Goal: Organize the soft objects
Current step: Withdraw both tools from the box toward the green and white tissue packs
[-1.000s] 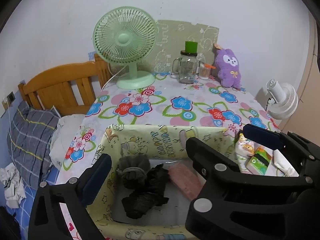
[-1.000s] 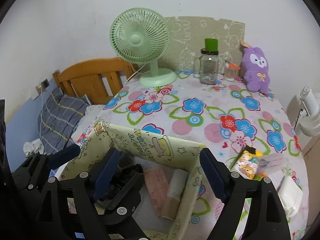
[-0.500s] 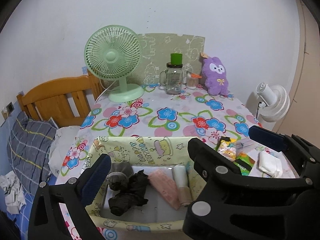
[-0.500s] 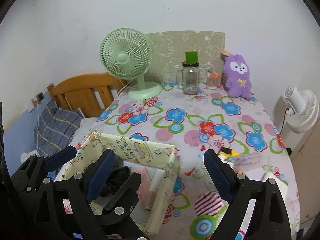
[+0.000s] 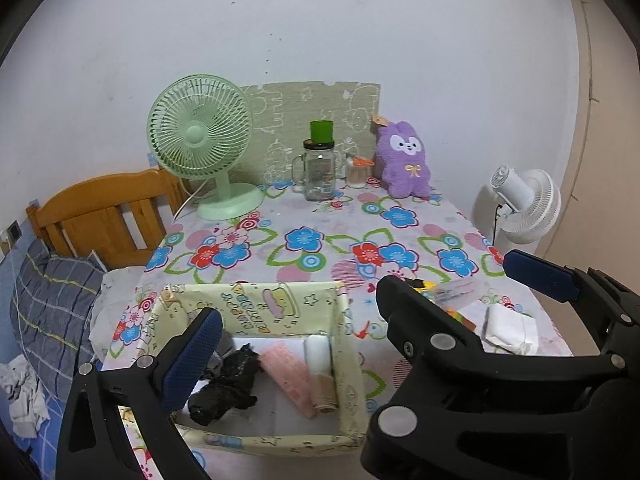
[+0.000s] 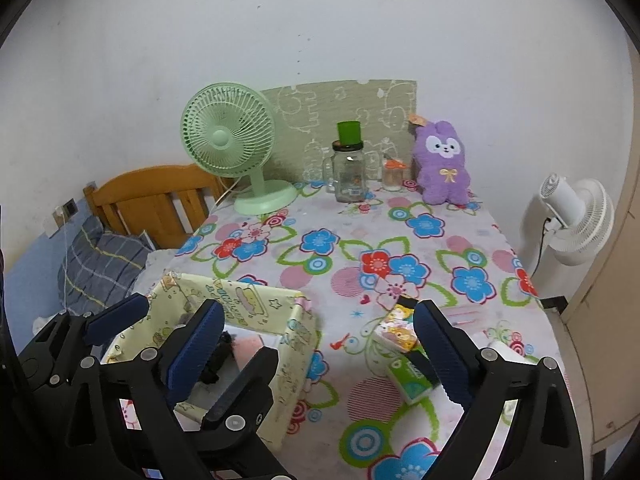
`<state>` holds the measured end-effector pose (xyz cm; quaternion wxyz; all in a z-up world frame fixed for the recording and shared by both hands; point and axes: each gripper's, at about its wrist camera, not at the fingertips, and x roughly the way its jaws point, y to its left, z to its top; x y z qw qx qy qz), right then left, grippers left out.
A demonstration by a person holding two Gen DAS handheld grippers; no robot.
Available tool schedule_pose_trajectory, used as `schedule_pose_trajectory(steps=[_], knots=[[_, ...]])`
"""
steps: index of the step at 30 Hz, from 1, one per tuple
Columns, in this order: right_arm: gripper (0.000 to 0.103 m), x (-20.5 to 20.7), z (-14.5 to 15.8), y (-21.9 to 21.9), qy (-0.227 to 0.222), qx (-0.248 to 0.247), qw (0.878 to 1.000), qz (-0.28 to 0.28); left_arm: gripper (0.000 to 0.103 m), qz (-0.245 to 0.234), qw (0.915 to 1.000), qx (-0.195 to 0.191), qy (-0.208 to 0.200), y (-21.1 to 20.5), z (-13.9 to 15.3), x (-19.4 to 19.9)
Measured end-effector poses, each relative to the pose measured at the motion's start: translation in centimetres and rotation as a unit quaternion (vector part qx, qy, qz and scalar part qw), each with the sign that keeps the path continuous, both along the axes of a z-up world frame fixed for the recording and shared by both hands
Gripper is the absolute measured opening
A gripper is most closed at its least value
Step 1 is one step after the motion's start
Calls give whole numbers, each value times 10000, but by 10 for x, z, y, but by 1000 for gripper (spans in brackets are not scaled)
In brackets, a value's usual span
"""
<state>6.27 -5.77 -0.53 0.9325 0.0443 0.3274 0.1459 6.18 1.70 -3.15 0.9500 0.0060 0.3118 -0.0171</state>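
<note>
A pale yellow cartoon-print fabric box [image 5: 256, 308] [image 6: 256, 304] stands on the near left of the flowered table. It holds a black sock bundle [image 5: 228, 384], a grey sock [image 5: 222, 350], a pink folded cloth [image 5: 286, 374] and a white-and-tan roll [image 5: 320, 368]. My left gripper [image 5: 360, 300] is open and empty, above and behind the box. My right gripper [image 6: 316, 332] is open and empty, over the box's right edge. Tissue packs [image 6: 400, 332] and a white cloth [image 5: 508, 328] lie right of the box.
A green fan [image 5: 200, 136], a glass jar with a green cup [image 5: 318, 168] and a purple plush [image 5: 404, 160] stand along the back wall. A white fan [image 5: 524, 204] stands right of the table. A wooden bed frame [image 5: 100, 216] and bedding are at the left.
Both grippers have pulled back and up from the box, so more of the table and wall shows. Both stayed open and empty. The box contents did not move.
</note>
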Motion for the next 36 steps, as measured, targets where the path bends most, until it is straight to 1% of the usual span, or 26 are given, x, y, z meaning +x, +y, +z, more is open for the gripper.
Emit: schedule_pose_trajectory(steps=[10,20,25,36], knots=[[98,-10,1,-27,-71,-9,9998,-168,103,-218,9997,-17,-86,-28,1,-6],[98,-14,-4,-52,-100,-46,9995,-304,102,-379,9992,-28,-84,-52,-2,-5],[98,-14,-8,-63,-113,-83,9992,-375,102,-461,9989,-28,-24,-64,-7,-3],[98,-11,-26,-89,-16,-139,9981,-597,102,-654,9978,-24,92,-91,-23,6]])
